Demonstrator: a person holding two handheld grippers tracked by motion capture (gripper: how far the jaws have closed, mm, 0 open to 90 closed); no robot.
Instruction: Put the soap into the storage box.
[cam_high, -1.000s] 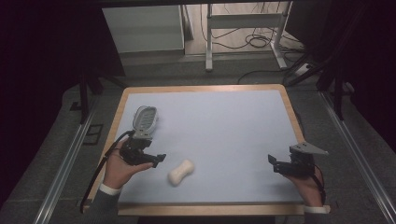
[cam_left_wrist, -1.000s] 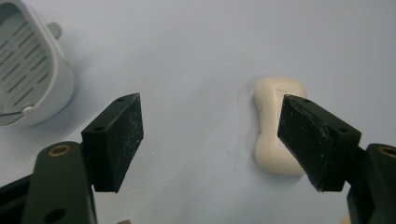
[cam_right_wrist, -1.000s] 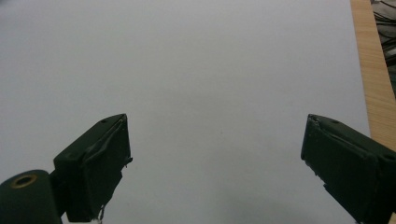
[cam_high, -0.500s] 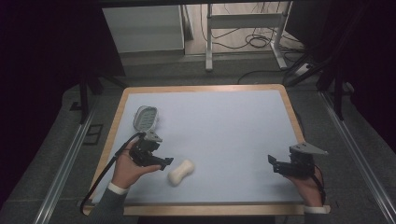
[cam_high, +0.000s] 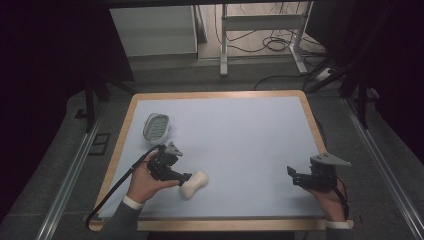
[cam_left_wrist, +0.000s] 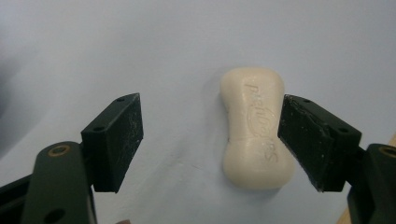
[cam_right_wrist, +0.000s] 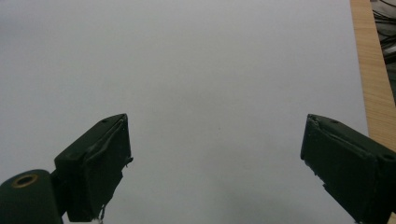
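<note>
Your left gripper (cam_left_wrist: 210, 140), jaws wide, brackets the soap bar (cam_left_wrist: 253, 128) near the desk's (cam_high: 250, 125) front edge ungrasped, the soap dish (cam_high: 156, 127) sits empty, and your right gripper (cam_right_wrist: 215, 168) idles wide.

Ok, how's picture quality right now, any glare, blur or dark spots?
High view: table evenly lit, surroundings nearly black, no glare. Left gripper view: soap bar sharp enough to show embossed lettering, soft shadow at the left edge. Right gripper view: flat, dim grey surface; jaws slightly soft.
</note>
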